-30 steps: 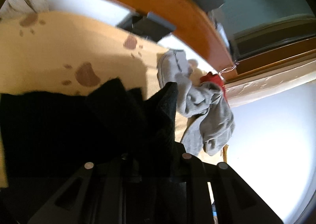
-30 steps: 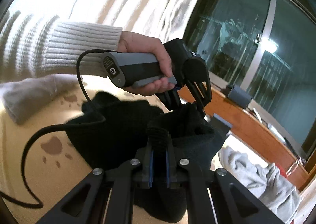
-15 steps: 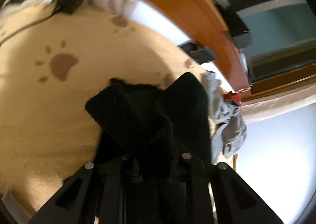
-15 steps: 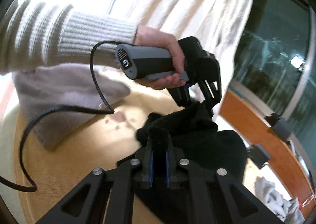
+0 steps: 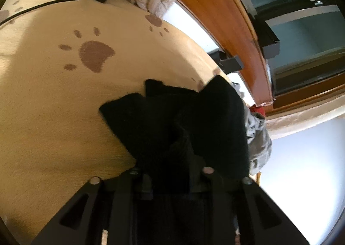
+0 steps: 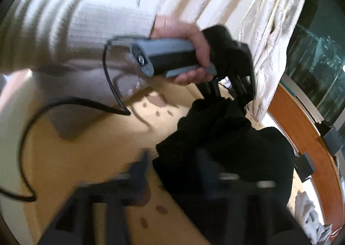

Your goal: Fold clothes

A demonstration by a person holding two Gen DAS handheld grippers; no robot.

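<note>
A black knitted garment (image 5: 185, 119) hangs bunched over a tan blanket with brown paw prints (image 5: 64, 94). My left gripper (image 5: 172, 171) is shut on a fold of it; the fingertips are buried in the cloth. In the right wrist view the same garment (image 6: 232, 147) hangs from the left gripper (image 6: 228, 91), held by a hand in a cream ribbed sleeve. My right gripper (image 6: 172, 163) is blurred by motion, its jaws stand apart, and one finger lies against the garment's edge.
A crumpled grey garment (image 5: 258, 143) and something red (image 5: 257, 110) lie beyond the black one, by a wooden rail (image 5: 232, 29) and a window. A cream curtain (image 6: 248, 18) hangs behind. A black cable (image 6: 71, 102) trails over the blanket. A grey-pink folded cloth (image 6: 75, 94) lies at left.
My right gripper has opened and let go of the black garment, and has swung with blur. My left gripper has lifted the garment and turned left, showing more blanket.
</note>
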